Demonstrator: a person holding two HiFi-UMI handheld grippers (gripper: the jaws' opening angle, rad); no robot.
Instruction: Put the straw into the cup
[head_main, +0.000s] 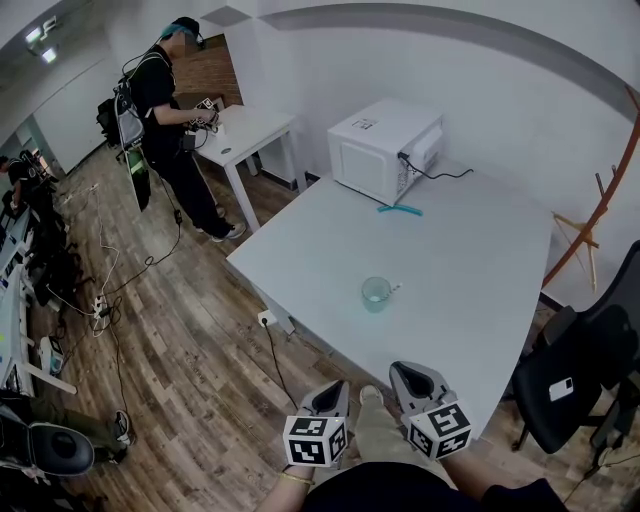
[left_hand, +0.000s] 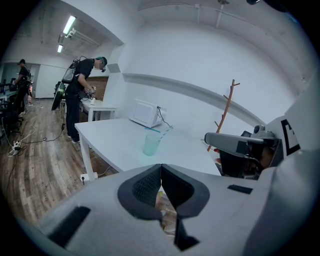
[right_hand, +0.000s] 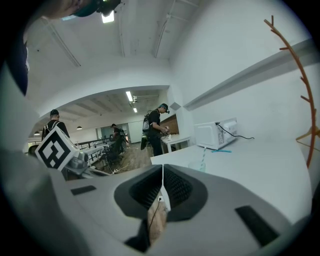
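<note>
A clear teal cup (head_main: 376, 293) stands on the white table (head_main: 480, 260), nearer its front-left side, and a striped straw (head_main: 391, 290) leans out of it to the right. The left gripper view has the same cup (left_hand: 151, 144) and straw (left_hand: 164, 134) well ahead of the jaws. From the right gripper view the cup (right_hand: 197, 165) is small and far off. My left gripper (head_main: 331, 393) and right gripper (head_main: 410, 376) are side by side close to my body, off the table's near edge. Both sets of jaws are shut with nothing between them.
A white microwave (head_main: 385, 148) sits at the table's far corner with a loose teal straw (head_main: 400, 210) before it. A black chair (head_main: 580, 365) stands right of the table, beside a wooden rack (head_main: 600, 200). A person (head_main: 165, 110) works at another table far left.
</note>
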